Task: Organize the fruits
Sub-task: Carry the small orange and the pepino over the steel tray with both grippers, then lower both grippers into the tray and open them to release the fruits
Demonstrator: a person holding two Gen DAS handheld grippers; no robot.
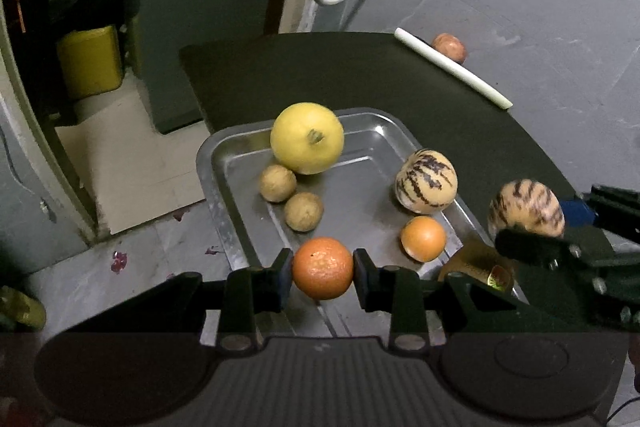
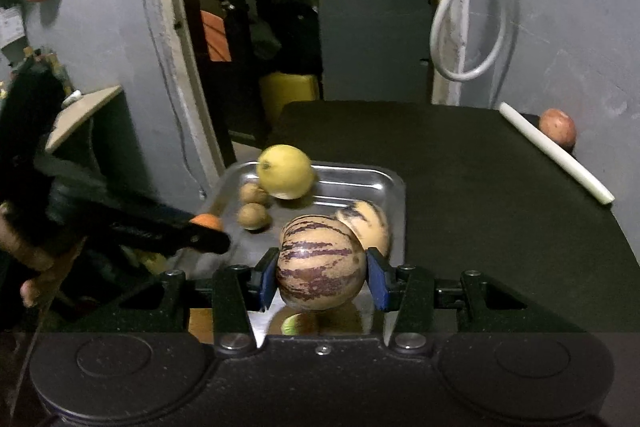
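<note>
My left gripper (image 1: pixel 322 273) is shut on an orange (image 1: pixel 322 268), held over the near end of the metal tray (image 1: pixel 224 167). In the tray lie a big yellow fruit (image 1: pixel 307 137), two small brown fruits (image 1: pixel 277 183), a striped melon-like fruit (image 1: pixel 426 181) and a small orange fruit (image 1: pixel 423 238). My right gripper (image 2: pixel 322 277) is shut on a second striped fruit (image 2: pixel 321 263), hanging above the tray's near right corner. That same fruit (image 1: pixel 526 209) and the right gripper (image 1: pixel 532 227) show at the right in the left wrist view. The left gripper (image 2: pixel 200 233) enters the right wrist view from the left.
The tray (image 2: pixel 360 179) sits on a dark table (image 1: pixel 360 75). A white rod (image 1: pixel 452 67) lies along the table's far right edge with a reddish fruit (image 1: pixel 449 47) behind it. A yellow jerrycan (image 1: pixel 90 61) stands on the floor at left. A white hose (image 2: pixel 464 27) hangs on the wall.
</note>
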